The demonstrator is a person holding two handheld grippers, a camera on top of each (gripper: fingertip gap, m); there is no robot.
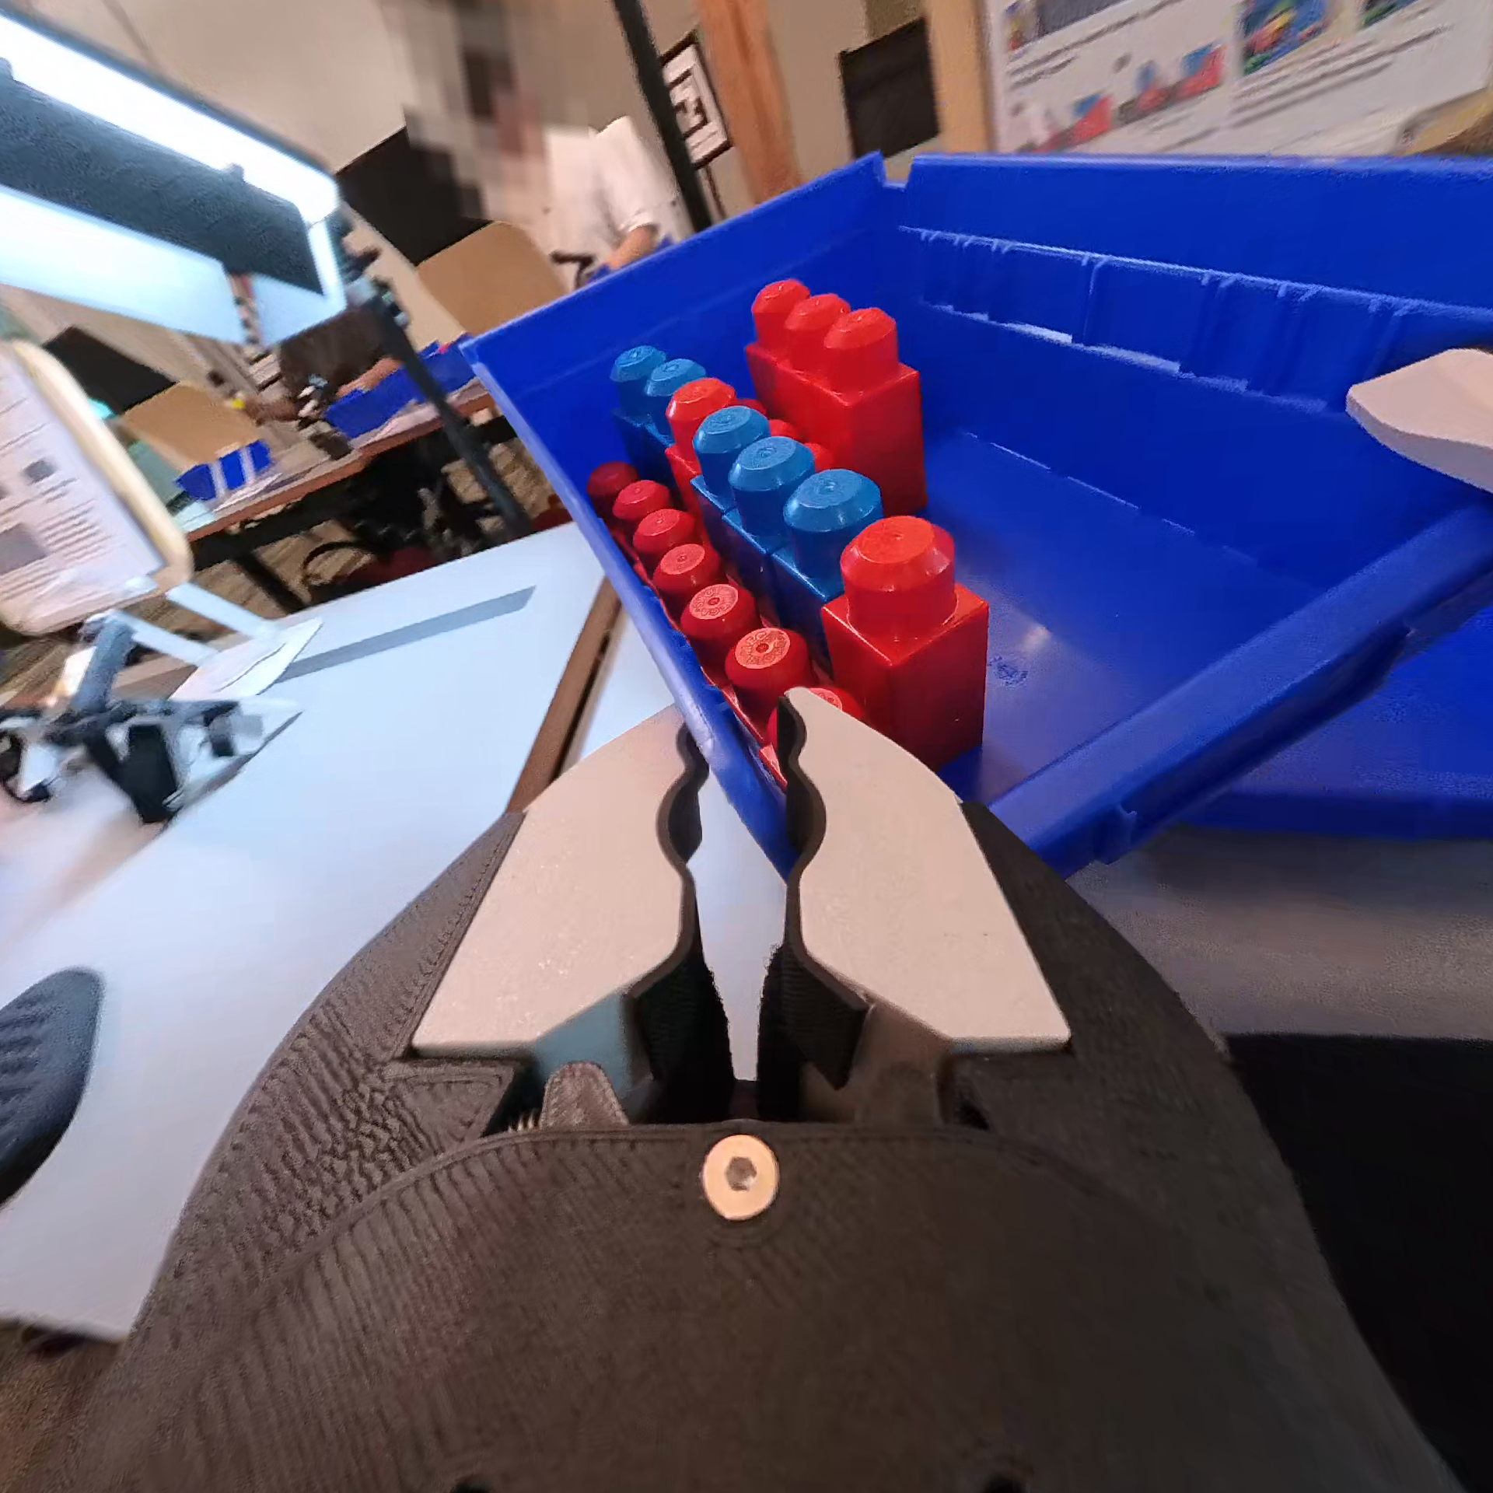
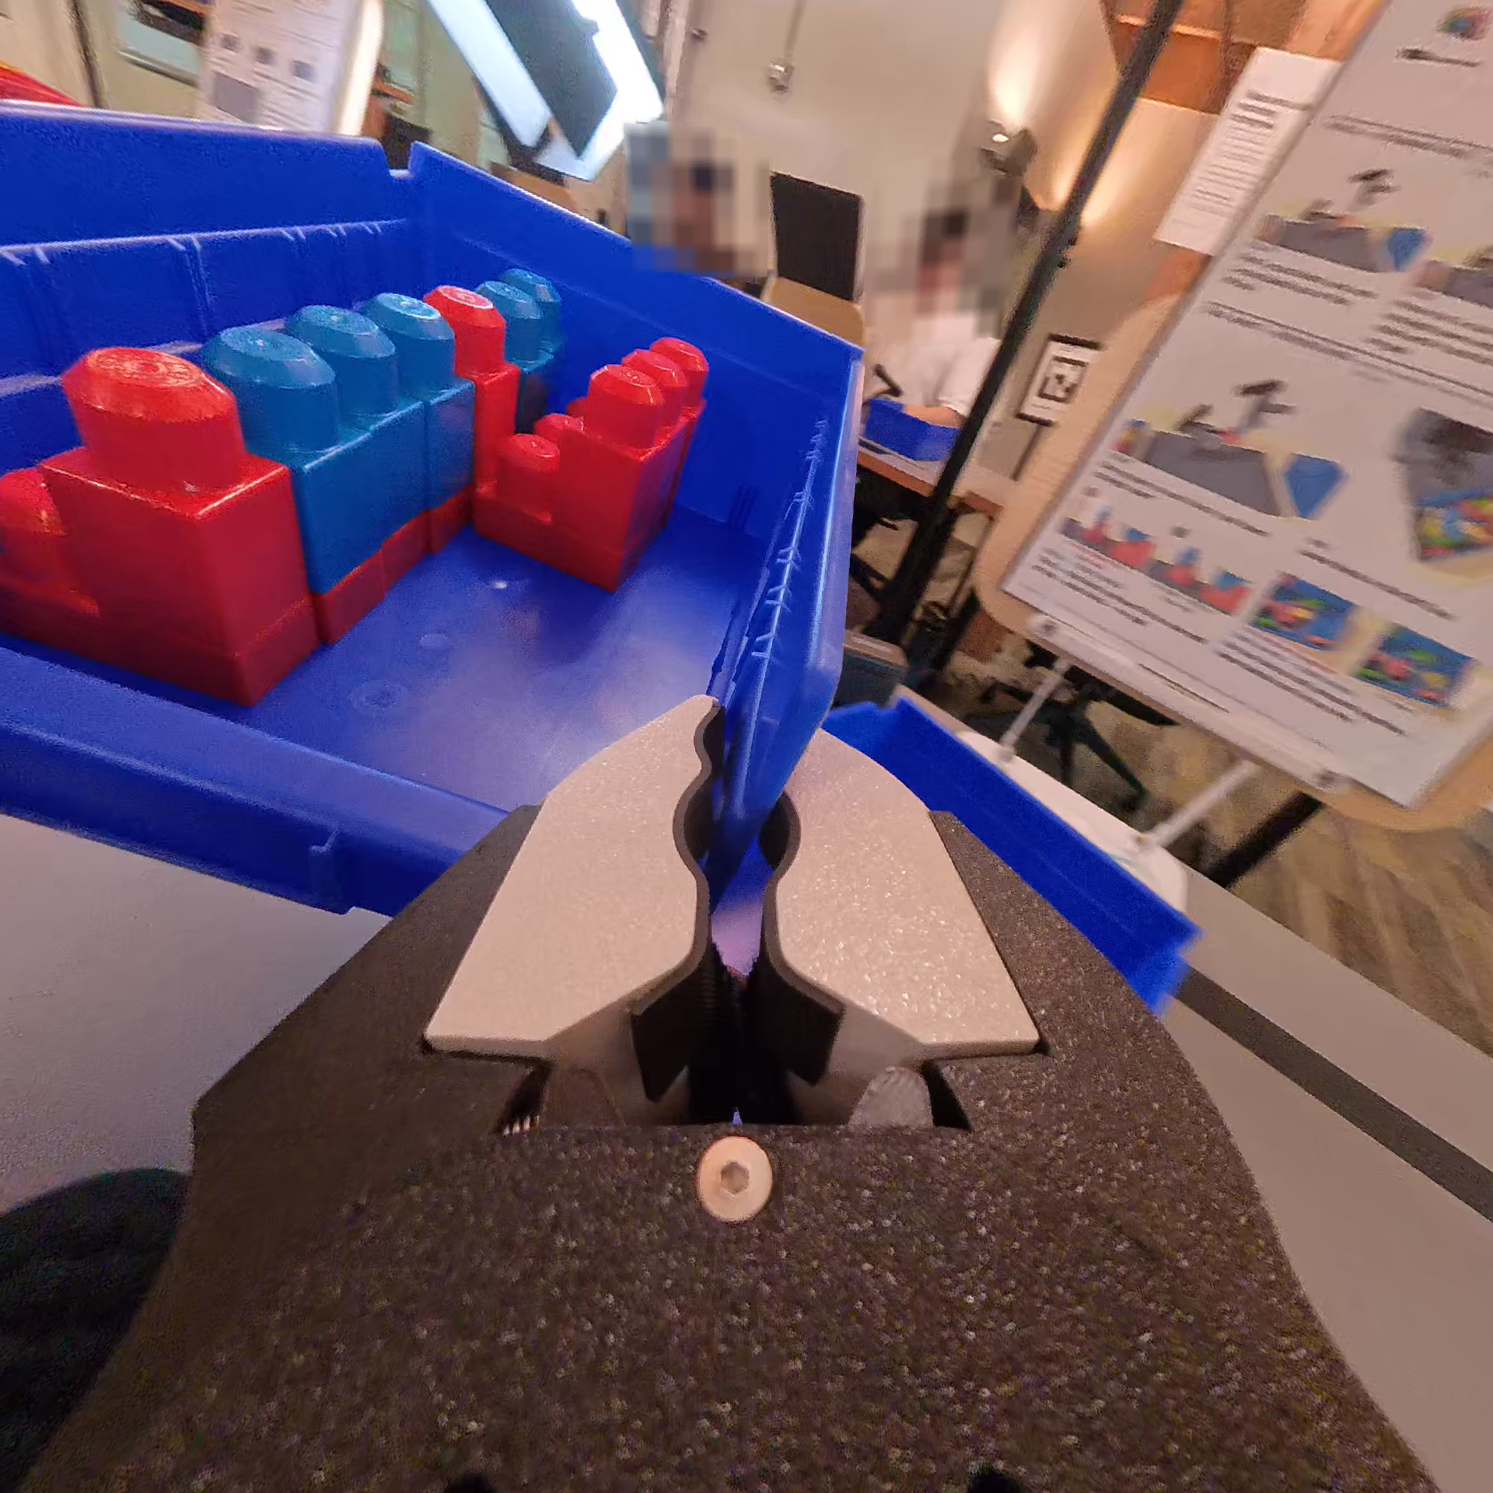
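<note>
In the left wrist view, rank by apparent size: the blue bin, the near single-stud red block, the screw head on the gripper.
1. Blue bin
2. Red block
3. Screw head, smallest though nearest the camera

Pretty busy workshop-type room. A long light panel (image 1: 161,153) hangs bright in the upper left of the left wrist view and shows again at the top of the right one. The near white table (image 1: 267,872) has a dark strip running across it, with a wood-edged table (image 1: 388,436) farther back carrying a cardboard box (image 1: 186,420). A black pole (image 2: 1026,323) rises on the right side of the right view, next to a big poster board (image 2: 1293,452) on a stand. Behind that there's a warm glow on a cream wall (image 2: 889,105), and the floor (image 2: 1357,913) at lower right looks brownish and patterned. Seated people in the back are blurred out.
</note>
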